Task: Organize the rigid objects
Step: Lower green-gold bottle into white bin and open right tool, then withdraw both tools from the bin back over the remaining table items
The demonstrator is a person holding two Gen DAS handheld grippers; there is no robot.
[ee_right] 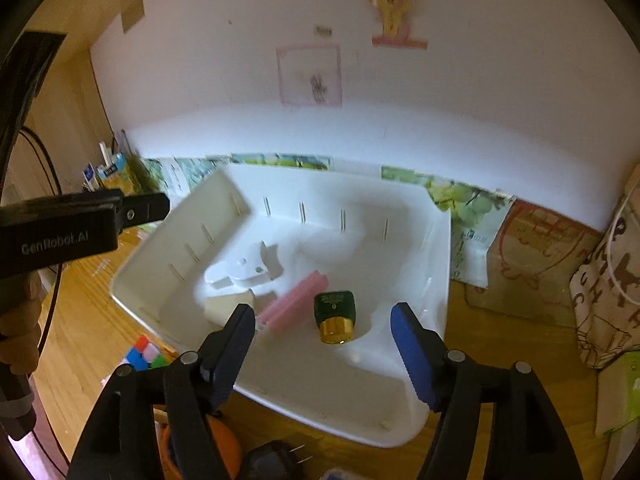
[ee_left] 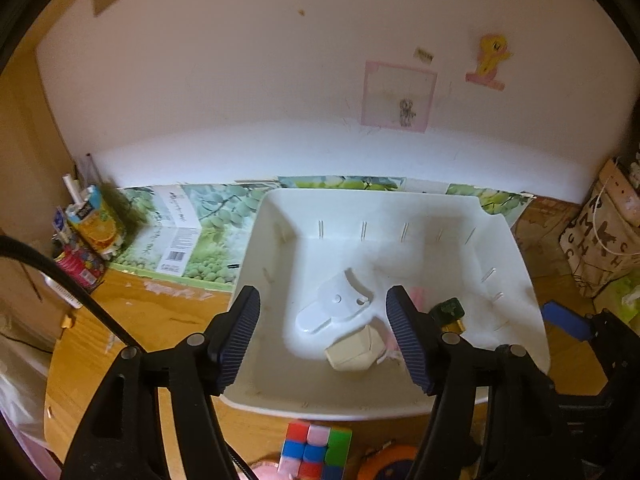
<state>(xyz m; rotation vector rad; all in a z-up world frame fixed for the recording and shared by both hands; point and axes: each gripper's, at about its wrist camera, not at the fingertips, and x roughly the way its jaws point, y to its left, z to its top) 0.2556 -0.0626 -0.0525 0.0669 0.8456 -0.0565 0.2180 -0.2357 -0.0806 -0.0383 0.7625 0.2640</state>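
Note:
A white plastic bin [ee_left: 256, 240] [ee_right: 436, 260] stands on the wooden table. In it lie a white plastic bracket [ee_left: 340, 304] [ee_right: 244, 270], a beige block [ee_left: 354, 350] [ee_right: 226, 306], a pink ribbed piece [ee_left: 416, 294] [ee_right: 294, 304] and a green bottle with a gold cap [ee_left: 448, 308] [ee_right: 334, 312]. My left gripper [ee_left: 323, 300] hangs open above the bin's near left part, nothing between its pads. My right gripper [ee_right: 323, 312] is open over the green bottle, not touching it. A colourful puzzle cube [ee_left: 316, 452] [ee_right: 146, 354] sits on the table in front of the bin.
Juice cartons [ee_left: 92, 228] stand at the far left beside a flattened fruit-print box [ee_left: 180, 232] along the wall. A lettered cloth bag [ee_left: 600, 240] is at the right. A black plug [ee_right: 276, 460] and an orange round thing [ee_right: 224, 440] lie near the front edge.

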